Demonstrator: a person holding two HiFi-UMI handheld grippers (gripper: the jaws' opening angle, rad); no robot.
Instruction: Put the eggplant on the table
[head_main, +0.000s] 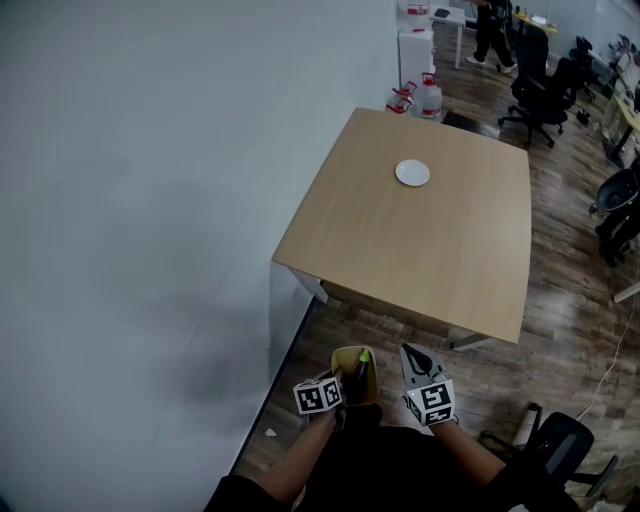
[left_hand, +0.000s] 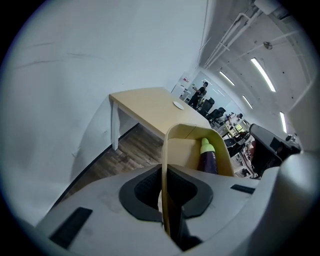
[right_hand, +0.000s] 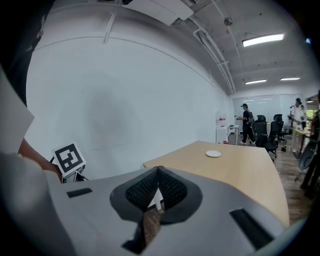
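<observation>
The white wall (head_main: 150, 200) is running along the person's left, and the wooden floor (head_main: 560, 300) is stretching ahead past office chairs (head_main: 540, 90) at the far end. The table (head_main: 420, 240) is sitting against that wall, well ahead of the person. Its top is lying almost bare, so I judge there is plenty of room for the drop.

Low in front of the person's body, the left gripper (head_main: 345, 380) is holding a tan container (head_main: 352, 362). Its jaws are clamping the thin rim, one pad inside and one outside. This is probably so the container hangs open side up and nothing spills. The right gripper (head_main: 412, 356) is hovering just beside the container without touching it. Its jaws are pressing together on nothing, likely kept free for lifting the vegetable out.

The eggplant (left_hand: 209, 159) is standing inside the container, leaning on the far wall with its green cap upward. It is not yet on the table. A small white plate (head_main: 412, 173) is resting towards the table's far side.
</observation>
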